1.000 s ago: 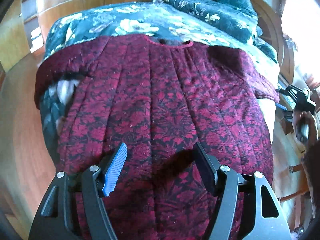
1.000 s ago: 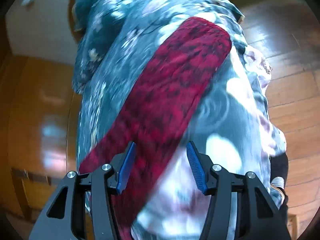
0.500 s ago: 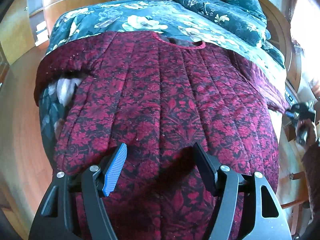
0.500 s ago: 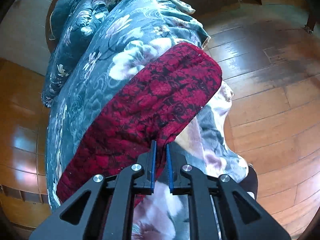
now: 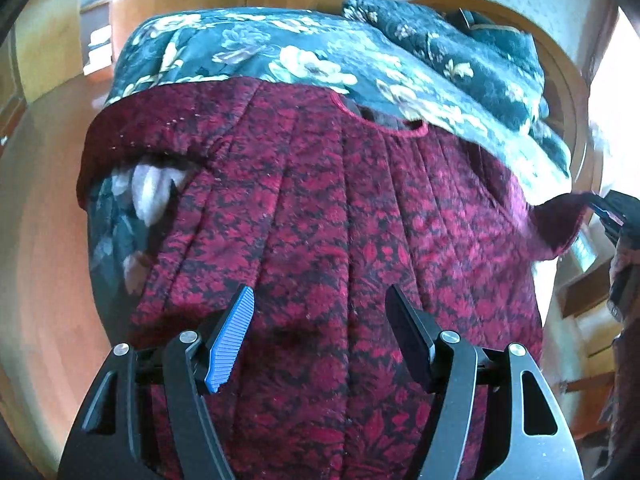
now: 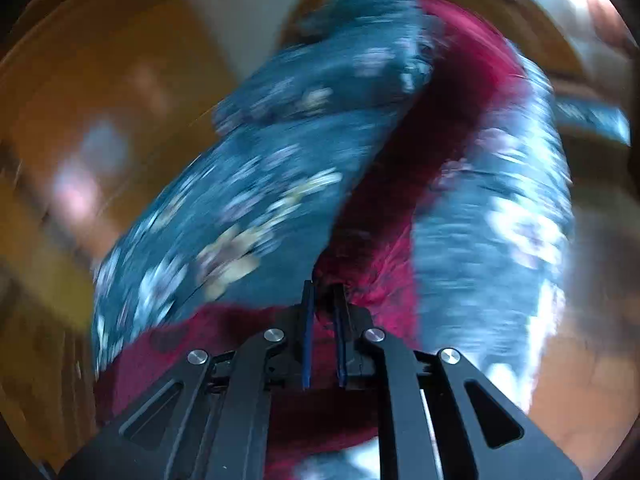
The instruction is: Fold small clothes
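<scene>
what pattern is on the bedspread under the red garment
Dark teal bedspread with pale yellow and white flowers, clearest in the left wrist view.

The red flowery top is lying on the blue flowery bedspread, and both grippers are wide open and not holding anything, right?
Not quite. Only the left gripper is open, above the red top on the blue bedspread. The right gripper is shut on the top's sleeve. The right wrist view shows this, blurred, and the left wrist view shows the sleeve lifted at the right edge.
</scene>
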A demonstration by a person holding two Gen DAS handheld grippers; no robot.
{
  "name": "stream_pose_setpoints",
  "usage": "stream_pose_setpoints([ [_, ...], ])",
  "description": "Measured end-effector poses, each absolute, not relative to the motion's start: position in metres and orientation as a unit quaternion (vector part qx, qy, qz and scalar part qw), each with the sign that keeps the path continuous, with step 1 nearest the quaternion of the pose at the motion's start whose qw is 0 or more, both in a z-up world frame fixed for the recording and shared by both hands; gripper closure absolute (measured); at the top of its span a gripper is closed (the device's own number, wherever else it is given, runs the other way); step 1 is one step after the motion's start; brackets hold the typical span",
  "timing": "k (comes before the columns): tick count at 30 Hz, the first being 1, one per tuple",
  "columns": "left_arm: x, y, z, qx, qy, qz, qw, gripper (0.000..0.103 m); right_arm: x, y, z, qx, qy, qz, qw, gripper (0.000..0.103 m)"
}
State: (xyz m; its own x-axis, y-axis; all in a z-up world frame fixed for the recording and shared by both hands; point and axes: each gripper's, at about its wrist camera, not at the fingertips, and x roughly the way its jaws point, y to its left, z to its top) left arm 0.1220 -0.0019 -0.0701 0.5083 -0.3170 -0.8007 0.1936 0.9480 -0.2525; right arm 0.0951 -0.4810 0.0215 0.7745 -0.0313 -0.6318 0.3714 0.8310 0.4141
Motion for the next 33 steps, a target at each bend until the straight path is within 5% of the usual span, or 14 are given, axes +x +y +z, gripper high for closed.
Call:
stream_pose_setpoints([
  [10,0.134,0.027,-0.060,-0.131,0.454,-0.147,0.869,0.030,0.181,-0.248,-0.032,0.153,0.441,0.086,0.880,0.103],
  [16,0.151,0.035,-0.057,-0.157,0.455,-0.163,0.861,0.030,0.157,-0.237,-0.052,0.163,0.459,0.125,0.865,0.099],
  [21,0.183,0.026,-0.054,-0.171,0.457,-0.189,0.852,0.030,0.103,-0.287,-0.046,0.177,0.445,0.094,0.873,0.070],
  [33,0.299,-0.076,-0.078,-0.177,0.513,-0.224,0.810,0.030,0.006,-0.408,-0.086,0.273,0.453,-0.036,0.848,0.047],
])
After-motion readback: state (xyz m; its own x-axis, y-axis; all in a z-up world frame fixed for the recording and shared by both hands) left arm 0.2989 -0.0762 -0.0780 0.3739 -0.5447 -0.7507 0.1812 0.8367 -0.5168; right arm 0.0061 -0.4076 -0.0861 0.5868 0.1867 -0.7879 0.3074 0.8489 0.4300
